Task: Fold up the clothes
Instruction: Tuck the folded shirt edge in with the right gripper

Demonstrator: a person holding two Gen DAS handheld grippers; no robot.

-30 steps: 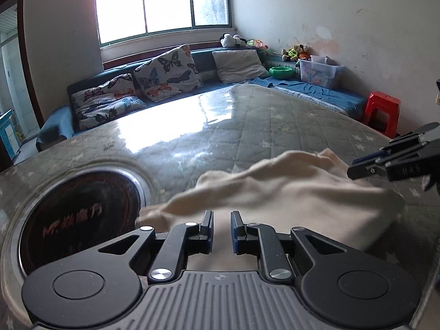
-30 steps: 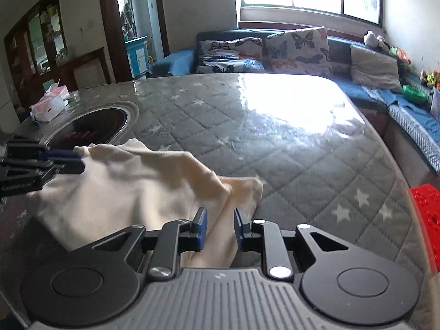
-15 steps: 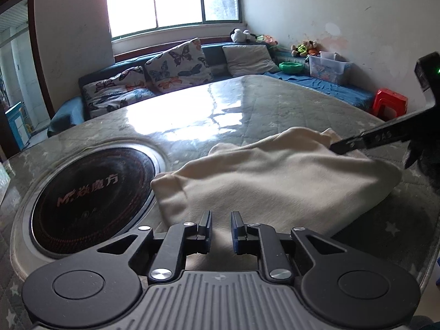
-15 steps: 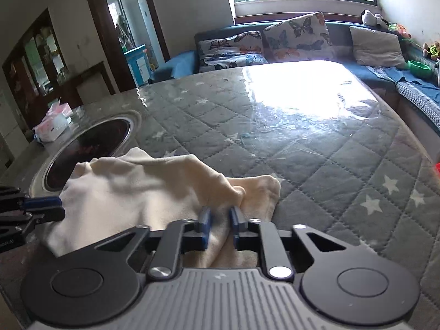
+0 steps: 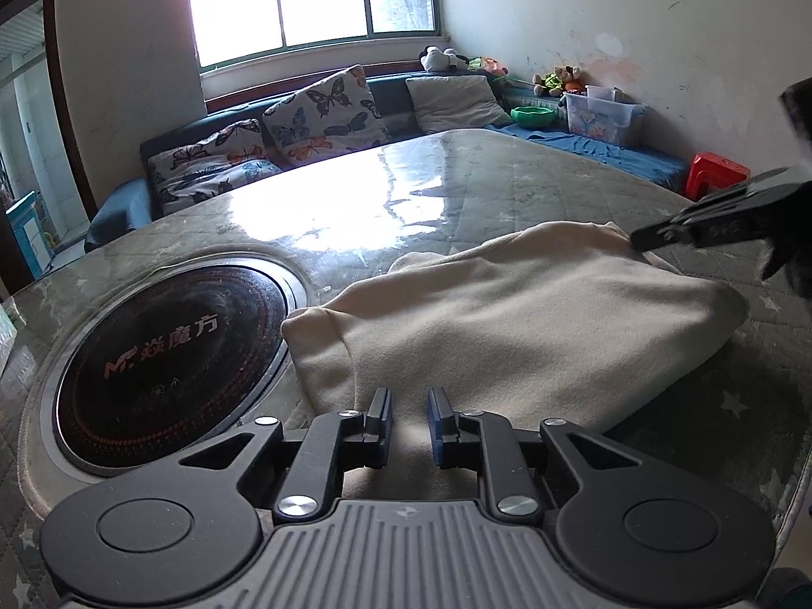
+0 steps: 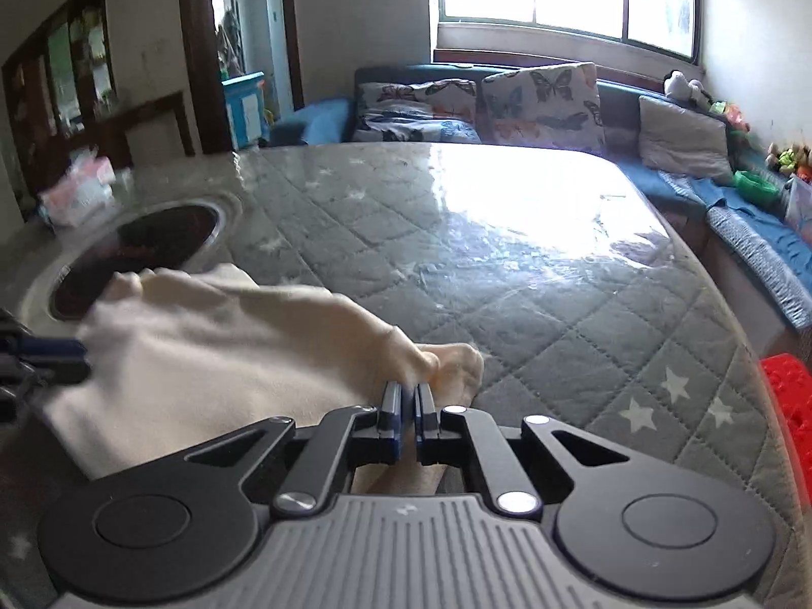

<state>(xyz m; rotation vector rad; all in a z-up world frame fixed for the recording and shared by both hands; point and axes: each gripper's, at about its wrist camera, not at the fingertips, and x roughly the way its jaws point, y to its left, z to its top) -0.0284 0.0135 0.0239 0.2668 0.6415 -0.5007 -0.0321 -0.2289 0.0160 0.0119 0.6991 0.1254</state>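
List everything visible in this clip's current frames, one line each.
Cream garment: 1, cream, on the table near its front edge.
Table: 1, grey quilted star cover under clear film.
Induction hob: 1, black, set into the table left of the garment.
Butterfly cushions: 2, white patterned, on the blue bench.
Red stool: 1, red, beside the table.
Tissue pack: 1, pink-white, table's far left.
Left hand-held gripper: open over the garment's near edge.
Right hand-held gripper: shut on the garment's edge.
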